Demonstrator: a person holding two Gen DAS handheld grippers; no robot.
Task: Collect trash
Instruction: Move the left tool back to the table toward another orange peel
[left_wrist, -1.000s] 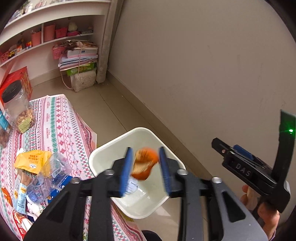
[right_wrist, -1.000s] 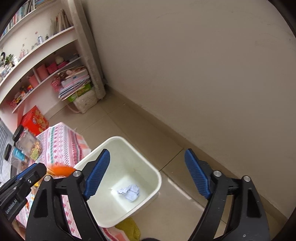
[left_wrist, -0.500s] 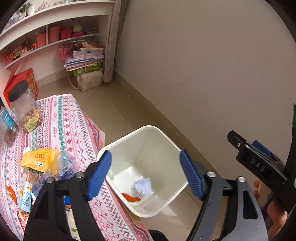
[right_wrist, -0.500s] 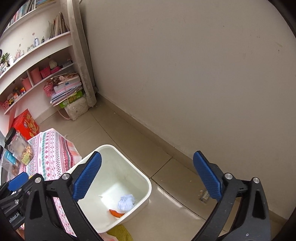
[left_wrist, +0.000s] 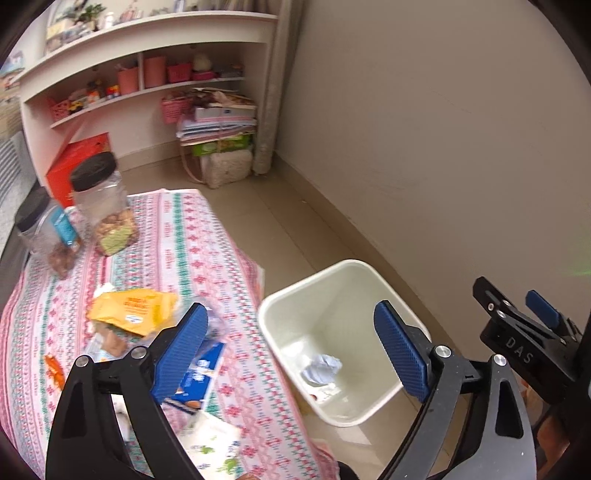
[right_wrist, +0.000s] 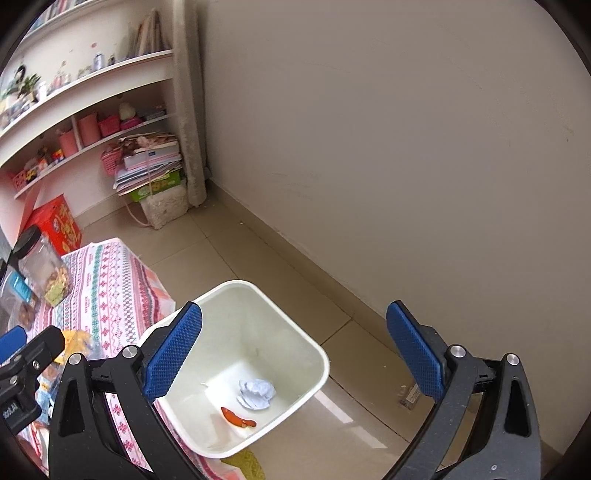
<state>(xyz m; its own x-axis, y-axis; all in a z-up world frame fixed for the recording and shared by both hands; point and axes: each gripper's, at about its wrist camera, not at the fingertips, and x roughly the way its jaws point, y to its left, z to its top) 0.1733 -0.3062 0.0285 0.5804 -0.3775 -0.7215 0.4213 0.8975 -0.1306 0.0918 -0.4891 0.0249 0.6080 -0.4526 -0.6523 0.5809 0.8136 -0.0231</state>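
- Left claw (left_wrist: 291, 347): jaws opening, nothing between them.
- Right claw (right_wrist: 295, 354): jaws wide apart, empty.
- White bin (right_wrist: 295, 332) holds crumpled paper (right_wrist: 256, 394) and orange scrap (right_wrist: 236, 419).

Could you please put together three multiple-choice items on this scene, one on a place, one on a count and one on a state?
1. Where does the white bin stand?
A. On the floor beside the table
B. On the table
C. On a shelf

2. How many pieces of trash lie in the bin?
A. None
B. Two
C. Five

3. What is between the right gripper fingers?
A. A jar
B. A yellow wrapper
C. Nothing

Answers:
1 A, its base sits on the tiles next to the table with the patterned cloth.
2 B, a crumpled white paper and an orange scrap lie on its bottom.
3 C, the blue fingers stand wide apart with only the bin showing beyond them.
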